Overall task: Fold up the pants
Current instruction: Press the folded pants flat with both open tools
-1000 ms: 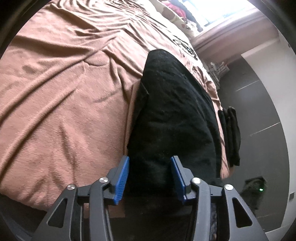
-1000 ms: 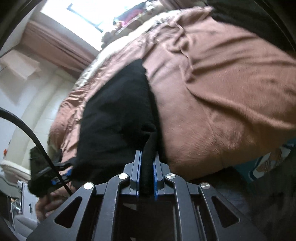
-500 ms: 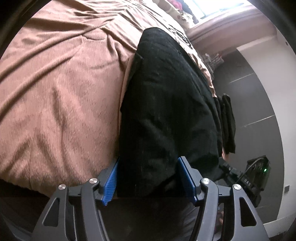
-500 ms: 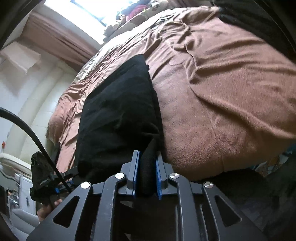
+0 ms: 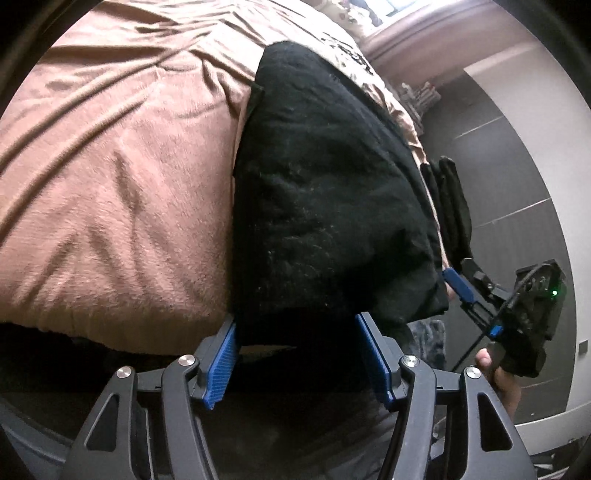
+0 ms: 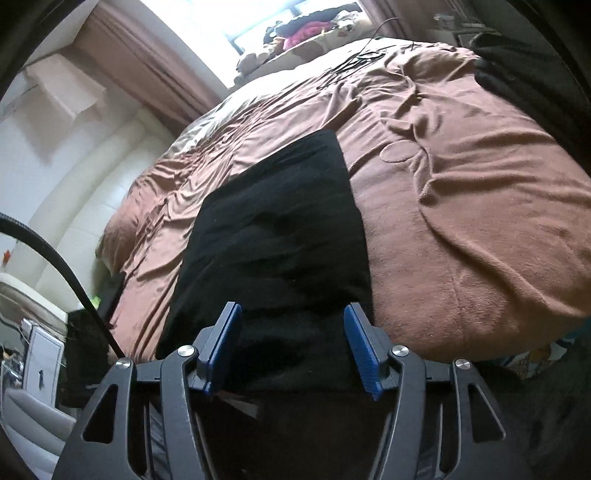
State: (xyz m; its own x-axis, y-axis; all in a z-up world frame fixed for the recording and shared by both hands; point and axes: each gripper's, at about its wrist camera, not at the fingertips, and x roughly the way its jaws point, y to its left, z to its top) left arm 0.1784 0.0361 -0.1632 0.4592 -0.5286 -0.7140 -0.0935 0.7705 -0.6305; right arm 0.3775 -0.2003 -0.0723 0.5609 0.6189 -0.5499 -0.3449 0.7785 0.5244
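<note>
- Pants (image 5: 325,192): black, folded into a long flat panel; we find them lying on the brown blanket (image 5: 110,166) of the bed, near its front edge, lengthwise away from us
- Left gripper (image 5: 295,358): we hold it at the near end of the pants; its blue pads (image 5: 221,365) stand apart, nothing clamped, the cloth edge just beyond the tips
- Right gripper (image 6: 291,347): its jaws are opening; blue pads (image 6: 364,350) spread to either side of the pants' near end, no cloth pinched between them
- Right gripper from the left wrist view (image 5: 476,295): we see it just off the right corner of the pants, a hand (image 5: 502,376) around its handle
- Blanket: creased, covers the whole mattress
- Dark garments (image 5: 448,206): hang over the bed's right side, beside the pants
- Window (image 6: 258,22): bright, beyond the bed's far end
- Black cable (image 6: 62,266): crosses the left of the right wrist view
</note>
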